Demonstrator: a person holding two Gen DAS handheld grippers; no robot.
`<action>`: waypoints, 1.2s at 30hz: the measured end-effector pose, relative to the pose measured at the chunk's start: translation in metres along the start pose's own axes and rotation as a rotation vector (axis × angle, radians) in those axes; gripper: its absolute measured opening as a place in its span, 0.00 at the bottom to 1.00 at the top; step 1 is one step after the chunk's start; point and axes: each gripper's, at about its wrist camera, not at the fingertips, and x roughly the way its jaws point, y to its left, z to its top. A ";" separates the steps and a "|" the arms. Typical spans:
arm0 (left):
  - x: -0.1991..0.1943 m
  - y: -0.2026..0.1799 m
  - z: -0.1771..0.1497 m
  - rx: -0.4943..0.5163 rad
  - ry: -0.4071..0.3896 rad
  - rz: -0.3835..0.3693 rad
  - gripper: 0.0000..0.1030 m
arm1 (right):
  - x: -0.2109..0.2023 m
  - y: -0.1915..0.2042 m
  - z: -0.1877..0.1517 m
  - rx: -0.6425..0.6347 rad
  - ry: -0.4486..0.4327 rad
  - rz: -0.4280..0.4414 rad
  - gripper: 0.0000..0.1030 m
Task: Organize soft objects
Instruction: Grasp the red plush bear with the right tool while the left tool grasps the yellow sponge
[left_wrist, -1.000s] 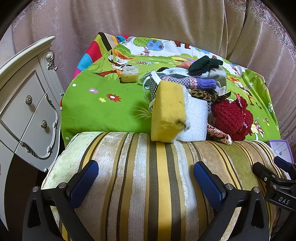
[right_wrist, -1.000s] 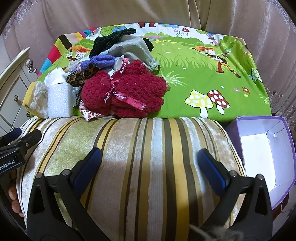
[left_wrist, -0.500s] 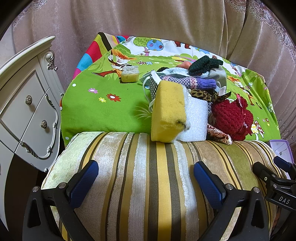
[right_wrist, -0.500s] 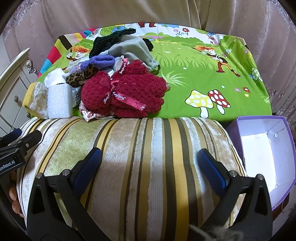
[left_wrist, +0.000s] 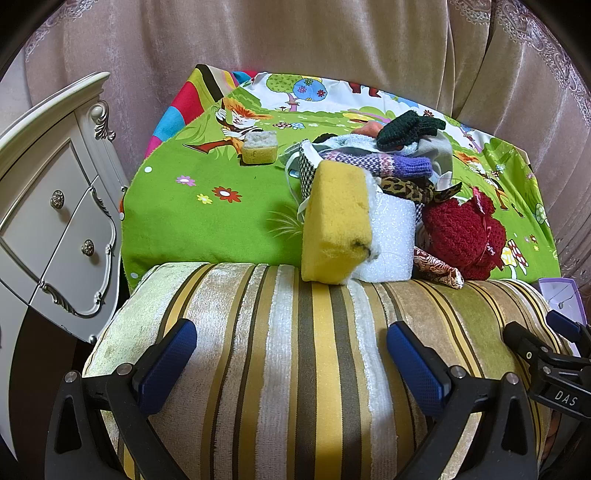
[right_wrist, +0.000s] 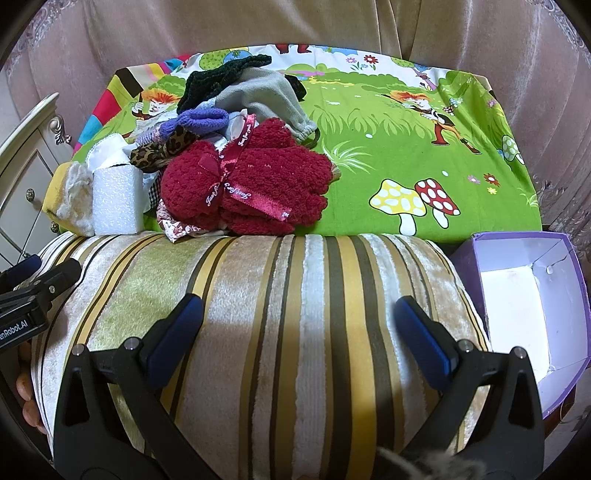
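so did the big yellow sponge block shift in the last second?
No. The yellow sponge block sits at the same spot against the white foam block.

Striped cushion (left_wrist: 295, 350), yellow sponge (left_wrist: 338, 225), dark-red knit gloves (right_wrist: 251, 184)

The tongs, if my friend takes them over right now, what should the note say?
Left tongs: open, empty, over the striped cushion.
Right tongs: open, empty, over the same cushion.
Pile at the cushion's far edge: yellow sponge, white foam block, red knitted gloves, more knitwear behind.
Small sponge sits apart on the green cloth.
Purple box looks empty.
Nothing sorted yet; everything is left.
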 end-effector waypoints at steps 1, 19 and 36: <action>0.000 0.000 0.000 0.000 0.000 0.000 1.00 | 0.000 0.000 0.000 -0.001 0.000 -0.002 1.00; -0.025 -0.001 0.024 -0.006 -0.141 -0.027 0.94 | 0.002 0.005 0.020 -0.036 0.002 0.055 1.00; 0.000 0.015 0.046 -0.135 -0.104 -0.117 0.25 | 0.031 0.017 0.069 -0.066 -0.006 0.125 1.00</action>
